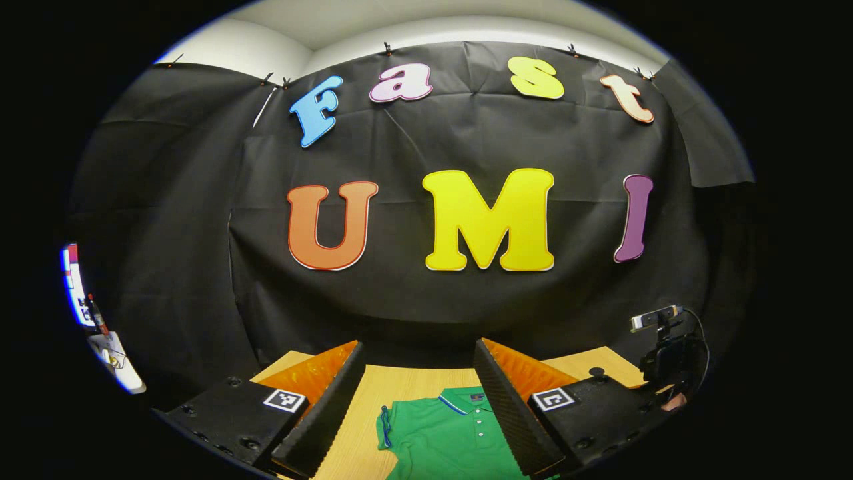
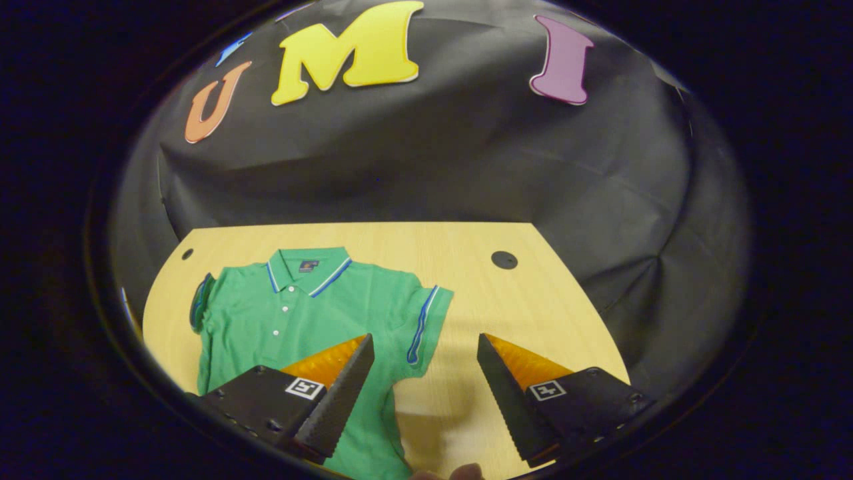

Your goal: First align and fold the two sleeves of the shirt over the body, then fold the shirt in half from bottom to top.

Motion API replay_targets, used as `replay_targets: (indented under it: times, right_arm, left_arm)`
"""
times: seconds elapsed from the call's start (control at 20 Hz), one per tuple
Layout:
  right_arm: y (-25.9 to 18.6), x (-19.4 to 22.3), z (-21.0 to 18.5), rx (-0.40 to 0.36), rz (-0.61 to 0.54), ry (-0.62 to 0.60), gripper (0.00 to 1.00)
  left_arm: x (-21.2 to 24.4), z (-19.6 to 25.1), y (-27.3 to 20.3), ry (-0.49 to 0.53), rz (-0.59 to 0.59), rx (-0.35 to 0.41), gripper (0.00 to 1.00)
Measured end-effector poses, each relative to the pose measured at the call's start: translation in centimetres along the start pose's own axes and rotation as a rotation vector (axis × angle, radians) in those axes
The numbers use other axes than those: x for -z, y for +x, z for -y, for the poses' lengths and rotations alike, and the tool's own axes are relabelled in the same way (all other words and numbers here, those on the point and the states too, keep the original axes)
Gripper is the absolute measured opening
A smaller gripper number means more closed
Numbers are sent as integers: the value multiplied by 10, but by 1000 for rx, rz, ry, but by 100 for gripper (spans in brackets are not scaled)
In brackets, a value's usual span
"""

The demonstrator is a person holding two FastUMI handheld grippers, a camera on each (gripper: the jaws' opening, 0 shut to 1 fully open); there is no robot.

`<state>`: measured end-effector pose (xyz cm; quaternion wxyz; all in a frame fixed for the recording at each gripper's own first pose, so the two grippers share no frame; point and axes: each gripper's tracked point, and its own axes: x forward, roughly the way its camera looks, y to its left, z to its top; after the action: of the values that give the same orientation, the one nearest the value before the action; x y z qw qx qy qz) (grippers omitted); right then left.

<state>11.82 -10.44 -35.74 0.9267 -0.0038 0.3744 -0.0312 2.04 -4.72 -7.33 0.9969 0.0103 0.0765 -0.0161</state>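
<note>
Right gripper view: my right gripper (image 2: pixel 423 373) gapes wide beside the shirt (image 2: pixel 300 313); 2 sleeves unfolded, nothing done.

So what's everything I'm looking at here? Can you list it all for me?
polo shirt: one, green with blue-and-white trim on collar and sleeve cuffs, lying flat on the table, front up, collar toward the far wall, sleeves not yet folded
table: one, light wood, under the shirt, with a small dark round hole near the far right
webcam on a stand: one, grey and black, at the table's right edge in the left gripper view
left hand-held gripper: one, open, above the shirt's collar end
right hand-held gripper: one, open, above the shirt's right sleeve
</note>
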Motion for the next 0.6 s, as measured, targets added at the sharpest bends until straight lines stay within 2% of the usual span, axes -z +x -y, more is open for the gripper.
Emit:
replay_targets:
  times: [0.2, 0.4, 0.5, 0.6]
  right_arm:
    - [47, 16, 3, 4, -80, 5, 95]
    - [75, 30, 5, 12, -133, 9, 96]
    - [82, 35, 3, -8, -164, 31, 86]
    - [85, 40, 4, -21, -199, 54, 67]
  left_arm:
    - [2, -3, 5, 22, -15, -10, 100]
    - [14, -7, 11, 20, -49, -35, 100]
    - [20, -7, 14, 34, -64, -44, 100]
    - [22, -2, 15, 36, -73, -39, 100]
